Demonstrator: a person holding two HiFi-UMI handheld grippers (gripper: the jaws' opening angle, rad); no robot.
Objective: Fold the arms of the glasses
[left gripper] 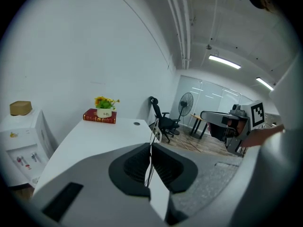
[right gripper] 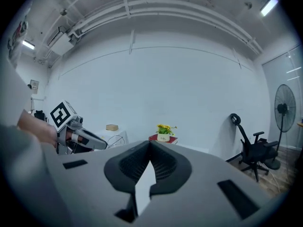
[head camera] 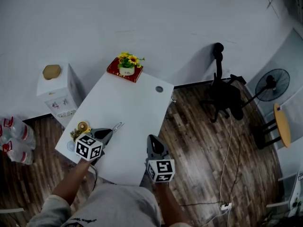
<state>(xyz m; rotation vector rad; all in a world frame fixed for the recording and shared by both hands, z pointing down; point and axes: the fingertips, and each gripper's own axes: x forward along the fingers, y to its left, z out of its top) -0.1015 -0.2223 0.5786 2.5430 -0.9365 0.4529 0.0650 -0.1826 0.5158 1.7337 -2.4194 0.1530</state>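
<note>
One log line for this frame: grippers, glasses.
left gripper: shut on glasses | right gripper: shut, empty | glasses: held over desk | arms: fold state unclear

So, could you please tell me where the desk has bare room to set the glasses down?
The widest bare patch is the middle of the desk, between the red book with its flower pot at the far end and the near edge. The near left corner is crowded by small trinkets; a cable hole sits toward the far right edge.
</note>
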